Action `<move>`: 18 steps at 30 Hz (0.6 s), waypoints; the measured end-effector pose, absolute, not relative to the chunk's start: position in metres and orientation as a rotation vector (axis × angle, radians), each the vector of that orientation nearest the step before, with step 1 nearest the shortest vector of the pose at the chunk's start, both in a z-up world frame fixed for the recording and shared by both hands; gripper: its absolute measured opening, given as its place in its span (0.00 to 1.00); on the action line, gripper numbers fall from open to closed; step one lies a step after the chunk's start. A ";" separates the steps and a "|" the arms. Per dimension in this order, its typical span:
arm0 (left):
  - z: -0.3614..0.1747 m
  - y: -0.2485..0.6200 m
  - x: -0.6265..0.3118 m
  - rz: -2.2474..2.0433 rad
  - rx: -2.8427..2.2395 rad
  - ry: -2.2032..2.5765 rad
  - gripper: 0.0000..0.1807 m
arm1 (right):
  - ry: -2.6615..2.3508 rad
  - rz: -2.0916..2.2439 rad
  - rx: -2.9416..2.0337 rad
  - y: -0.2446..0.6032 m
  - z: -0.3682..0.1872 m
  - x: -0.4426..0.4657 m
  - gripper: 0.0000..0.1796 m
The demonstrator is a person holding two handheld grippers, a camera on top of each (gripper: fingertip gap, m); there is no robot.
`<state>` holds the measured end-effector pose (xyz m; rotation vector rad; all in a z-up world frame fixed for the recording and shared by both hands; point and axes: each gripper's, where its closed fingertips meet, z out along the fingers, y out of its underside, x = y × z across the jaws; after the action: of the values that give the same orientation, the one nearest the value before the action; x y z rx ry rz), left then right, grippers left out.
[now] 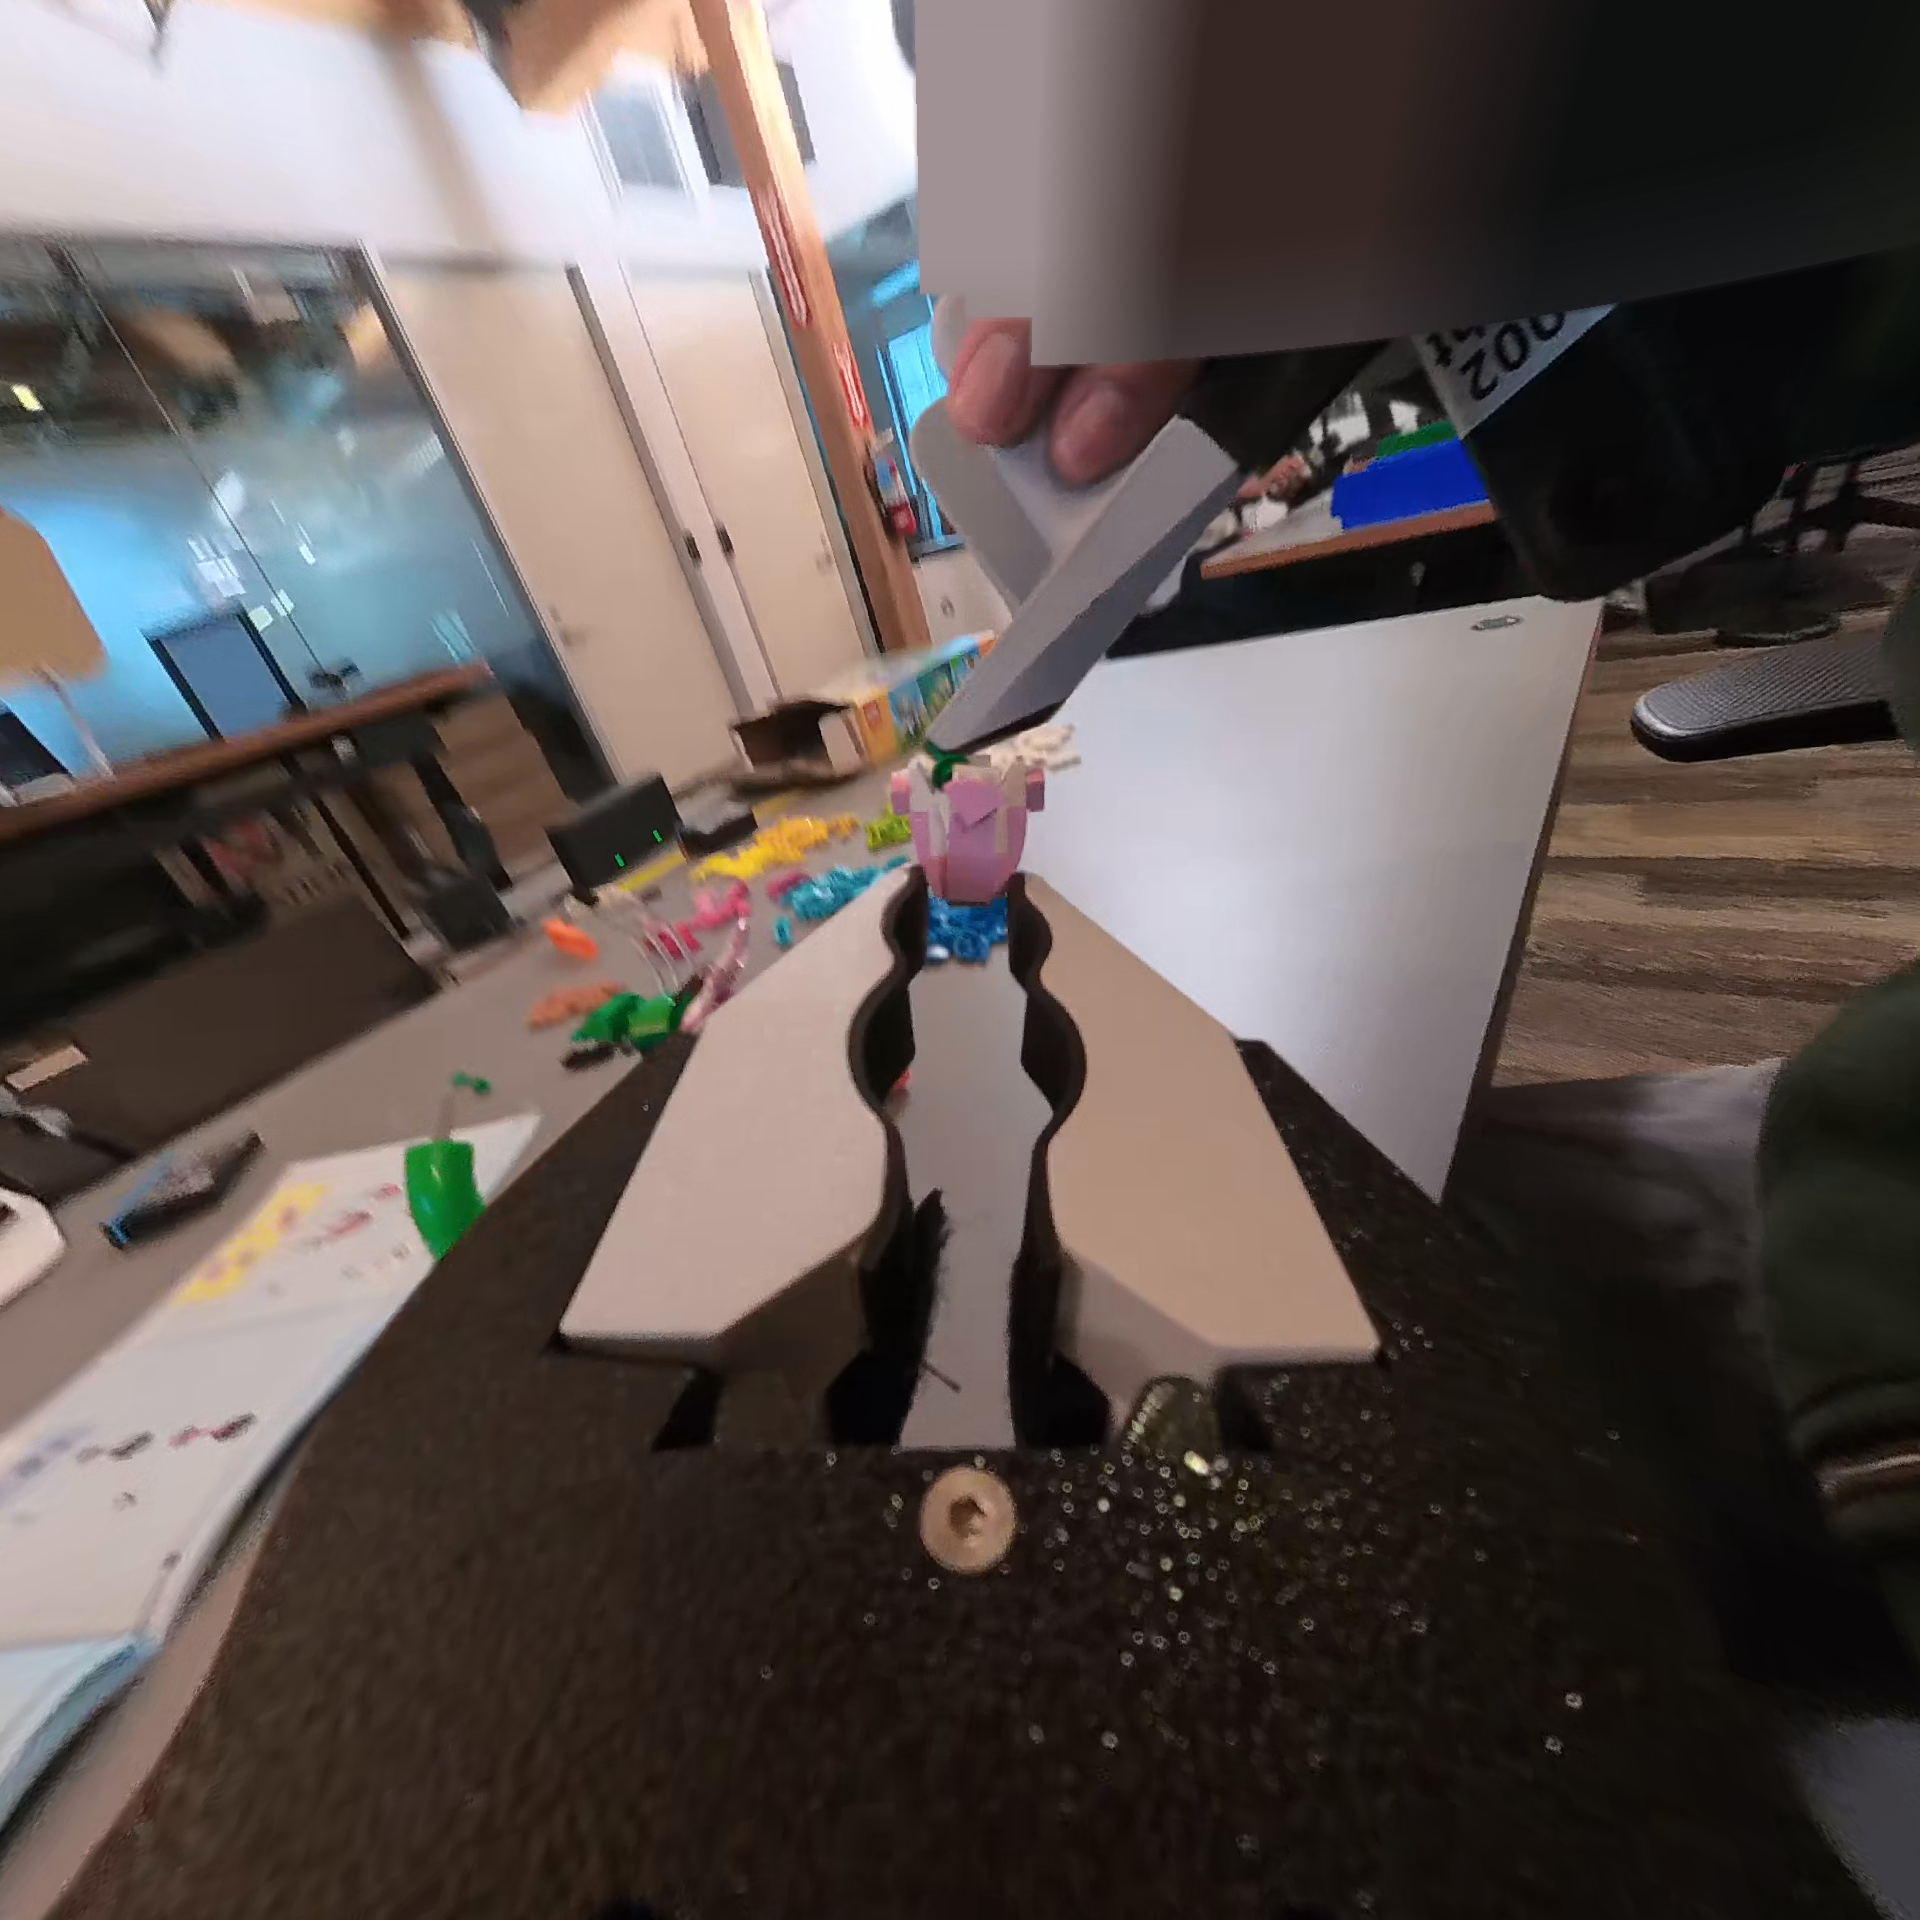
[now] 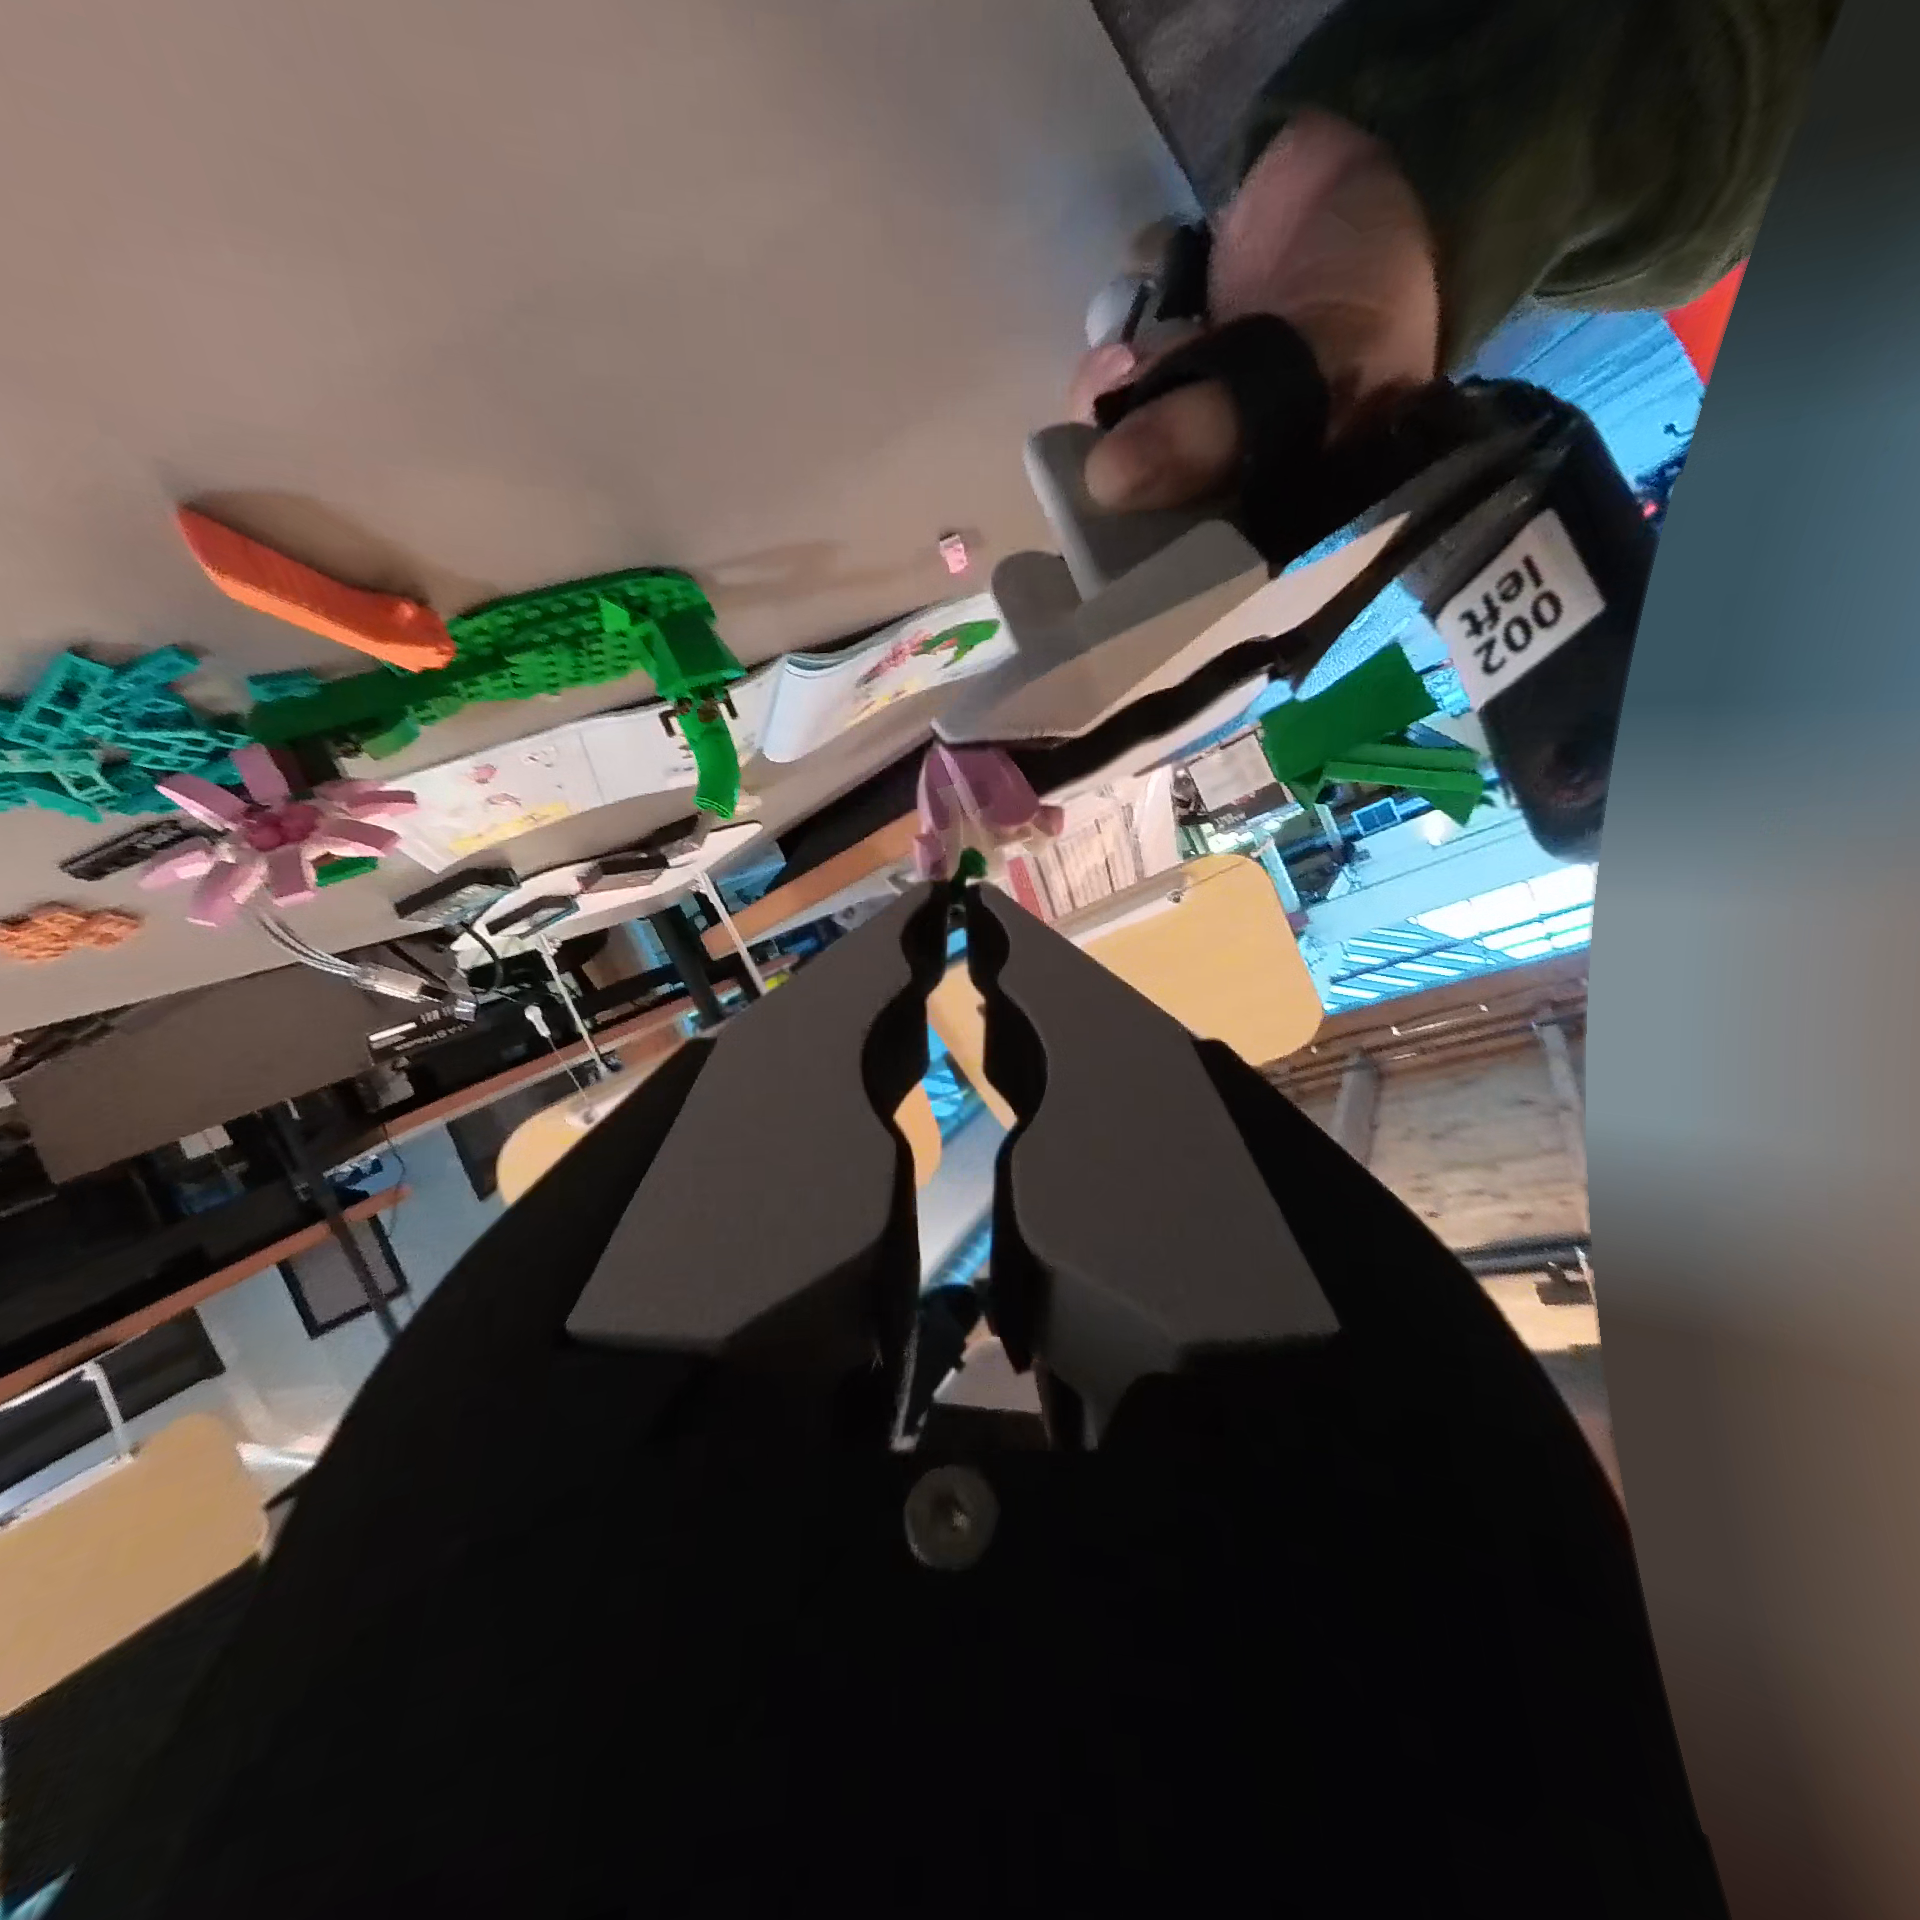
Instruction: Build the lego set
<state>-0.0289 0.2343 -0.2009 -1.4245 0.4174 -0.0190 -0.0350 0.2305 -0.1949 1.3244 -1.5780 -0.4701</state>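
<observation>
a pink lego bud (image 1: 966, 831) is held clenched at its base between the tips of the left gripper (image 1: 966, 888), lifted above the grey table (image 1: 1299, 831); in the right wrist view the same bud (image 2: 971, 795) is seen hanging from the left gripper (image 2: 997, 727), which is grasped by a hand (image 2: 1288, 343) in a green sleeve. a small green piece (image 2: 971, 864) is pinched between the nearly closed tips of the right gripper (image 2: 961, 899) and is touching the open end of the bud. in the left wrist view the right gripper (image 1: 951, 743) is seen coming in from the upper right, its tips meeting the green piece (image 1: 945, 767) at the top of the bud. on the table beyond, loose bricks are sorted in piles by colour: yellow bricks (image 1: 779, 842), blue bricks (image 1: 961, 930) directly behind the bud, teal bricks (image 2: 94, 738) and a small orange pile (image 2: 68, 930). a finished pink flower (image 2: 275, 831) on a clear stem is lying near a green leaf assembly (image 2: 582, 665), with an orange plate (image 2: 312, 597) just beside it. an open instruction booklet (image 1: 239, 1340) is lying at the near left of the table, with a green curved part (image 1: 442, 1195) resting on it. a lego box (image 1: 914, 691) is standing at the far end. both views are blurred by motion.
</observation>
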 end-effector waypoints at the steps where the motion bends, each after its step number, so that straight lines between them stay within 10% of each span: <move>1: -0.199 0.233 -0.028 -0.010 -1.409 0.422 0.07 | -1.568 -0.472 1.322 0.229 -0.193 -0.035 0.00; 18: -0.193 0.234 -0.034 -0.003 -1.458 0.346 0.07 | -1.813 0.173 0.432 0.231 -0.176 -0.040 0.00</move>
<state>-0.0337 0.2337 -0.1929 -1.4582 0.3457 -0.0028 -0.0395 0.2311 -0.1760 0.4321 -1.8128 0.1727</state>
